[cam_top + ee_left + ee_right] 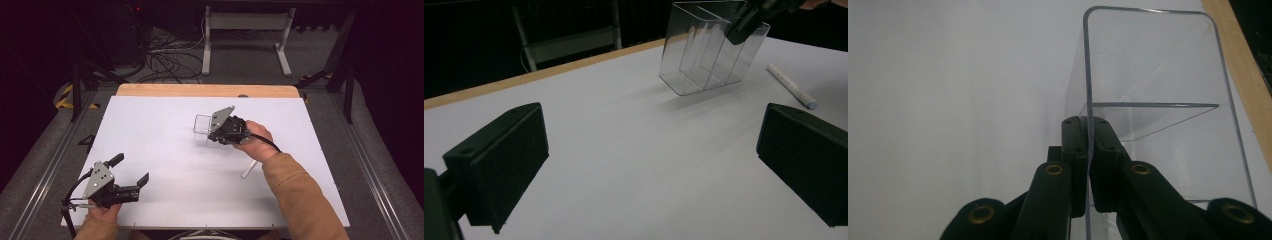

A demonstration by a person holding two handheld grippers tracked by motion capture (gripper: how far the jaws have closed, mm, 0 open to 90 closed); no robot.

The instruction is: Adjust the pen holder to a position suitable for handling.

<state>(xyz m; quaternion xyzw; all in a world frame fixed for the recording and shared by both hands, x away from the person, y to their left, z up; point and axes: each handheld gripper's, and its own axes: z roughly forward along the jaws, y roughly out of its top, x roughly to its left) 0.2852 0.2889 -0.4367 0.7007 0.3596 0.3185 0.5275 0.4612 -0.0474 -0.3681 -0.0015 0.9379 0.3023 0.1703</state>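
clear divided box [709, 55]: 1 | white marker [791, 86]: 1 | claws: 2

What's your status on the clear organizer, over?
Right gripper shut on clear organizer wall, box tilted off the table. Left gripper open, idle. White marker lies beside the right forearm.

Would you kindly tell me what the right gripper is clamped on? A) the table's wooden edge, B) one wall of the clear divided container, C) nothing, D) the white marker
B: in the right gripper view the right gripper pinches a thin wall of the clear divided container, while the white marker lies loose on the table.
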